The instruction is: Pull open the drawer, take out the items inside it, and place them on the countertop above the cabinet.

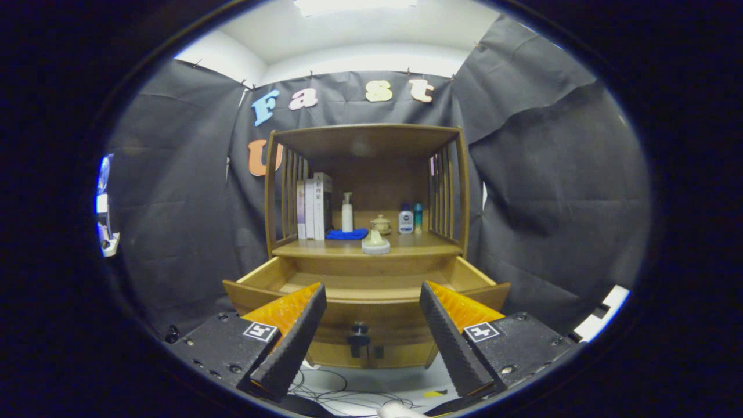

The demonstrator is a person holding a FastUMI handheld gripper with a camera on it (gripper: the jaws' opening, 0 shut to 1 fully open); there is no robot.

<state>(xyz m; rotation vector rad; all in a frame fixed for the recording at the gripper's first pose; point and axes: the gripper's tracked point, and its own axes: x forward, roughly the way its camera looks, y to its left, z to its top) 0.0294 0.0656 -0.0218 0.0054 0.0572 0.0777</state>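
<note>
Drawer [365, 290] pulled open; gripper [371, 342] fingers spread apart, empty, just before drawer knob [359, 335]; small pot [376, 243] on bench [418, 248].

The brown wooden cabinet [365, 142] looks smooth with a soft shine. Its pulled-out wooden drawer [365, 302] has the same finish and a dark, shiny round knob [359, 332]. On the wooden countertop [418, 247] lies a soft blue cloth [346, 234] beside a glossy white plastic pump bottle [347, 212]. The wide-open gripper [371, 371] has 2 fingers [290, 348] with rough, ridged, matt faces.
</note>
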